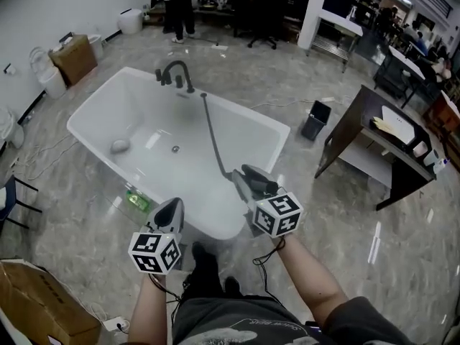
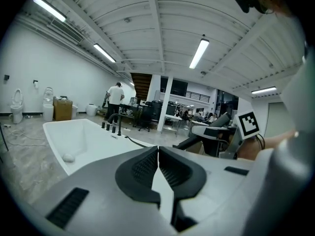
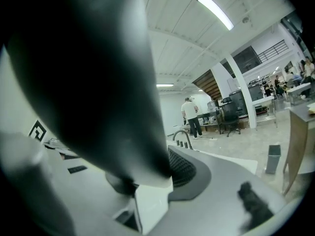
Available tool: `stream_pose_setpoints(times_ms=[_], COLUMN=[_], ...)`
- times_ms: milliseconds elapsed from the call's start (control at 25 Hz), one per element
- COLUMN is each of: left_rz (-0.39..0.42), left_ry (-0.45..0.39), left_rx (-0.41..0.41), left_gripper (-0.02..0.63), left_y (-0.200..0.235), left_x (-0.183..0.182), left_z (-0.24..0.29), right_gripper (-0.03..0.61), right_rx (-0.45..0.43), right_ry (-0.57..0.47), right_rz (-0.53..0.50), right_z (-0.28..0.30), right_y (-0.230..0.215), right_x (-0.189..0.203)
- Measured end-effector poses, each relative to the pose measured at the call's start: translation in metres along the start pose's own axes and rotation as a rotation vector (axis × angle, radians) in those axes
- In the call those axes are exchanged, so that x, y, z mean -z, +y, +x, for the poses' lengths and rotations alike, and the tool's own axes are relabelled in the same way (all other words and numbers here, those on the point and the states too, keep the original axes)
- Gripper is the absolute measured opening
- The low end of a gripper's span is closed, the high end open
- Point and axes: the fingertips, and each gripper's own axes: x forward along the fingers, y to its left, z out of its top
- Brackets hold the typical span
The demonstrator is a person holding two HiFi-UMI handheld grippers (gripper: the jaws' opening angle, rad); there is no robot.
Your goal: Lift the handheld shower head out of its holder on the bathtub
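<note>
Nearest, L gripper (image 2: 158, 154): jaws pressed together, nothing btwn them, idle over the tub's near end; R gripper (image 1: 248, 184) just beside it, jaws closed onto the dark shower head (image 1: 264, 185), held apart only by its body; in the R gripper view the head is a big blur that hides one jaw, so the exact grip spot is hard to tell; hose (image 1: 213, 139) runs from the head back over the bathtub (image 1: 93, 105) to the far rim near the faucet (image 1: 176, 74); so the head looks well clear of its holder, i.e. the lift seems done, nothing obvious left; holder itself too small to pick out; small pale lump (image 1: 119, 146) on the tub floor, can't ID; person (image 1: 176, 6) in bkgd cut off at the top edge.
</note>
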Motion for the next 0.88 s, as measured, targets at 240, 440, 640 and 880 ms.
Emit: stream_pose_setpoints(times_ms=[240, 440, 640, 880], left_rz=[-0.003, 0.008, 0.020, -0.001], left_ry=[0.024, 0.046, 0.066, 0.075], left_rx=[0.031, 0.093, 0.149, 0.152], left_gripper=[0.015, 0.015, 0.015, 0.015], left_y=[-0.026, -0.048, -0.064, -0.054], left_x=[0.018, 0.029, 0.045, 0.068], left_z=[-0.023, -0.032, -0.068, -0.129], right_gripper=[0.118, 0.118, 0.118, 0.118], right_rx=[-0.041, -0.058, -0.030, -0.004], right_ry=[-0.001, 0.001, 0.009, 0.003], right_rz=[0.034, 0.043, 0.057, 0.060], right_z=[-0.050, -0.088, -0.119, -0.147], right_y=[0.033, 0.063, 0.098, 0.146], right_x=[0.013, 0.022, 0.039, 0.052])
